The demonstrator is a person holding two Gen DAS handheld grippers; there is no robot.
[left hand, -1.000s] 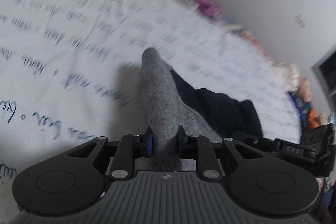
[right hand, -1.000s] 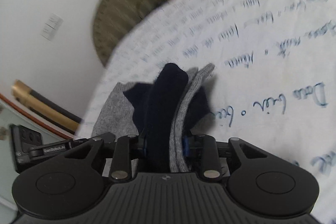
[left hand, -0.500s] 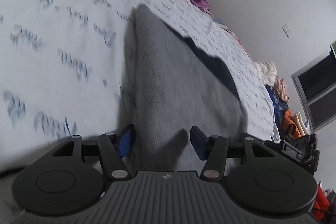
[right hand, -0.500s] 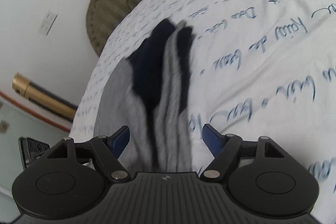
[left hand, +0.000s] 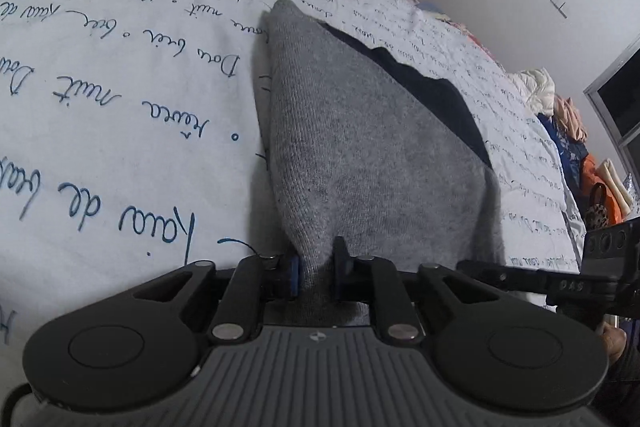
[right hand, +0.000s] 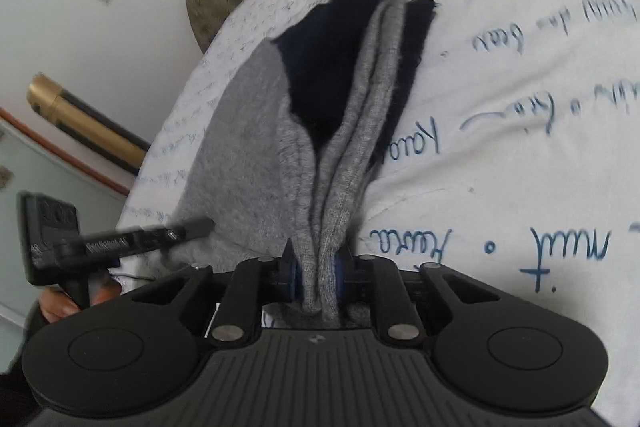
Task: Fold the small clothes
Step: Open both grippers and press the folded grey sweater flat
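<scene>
Both grippers clamped on the sock.
We note left gripper (left hand: 315,269) and right gripper (right hand: 317,269) jaws just closed, pinching grey-navy sock (left hand: 360,147) on bedsheet (left hand: 120,87).

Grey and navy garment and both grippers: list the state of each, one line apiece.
Grey and navy garment: lying on the bedsheet, pinched at two edges, bunched into pleats at the right one.
Left gripper: just closed, shut on the grey fabric.
Right gripper: just closed, shut on the gathered fabric.
</scene>
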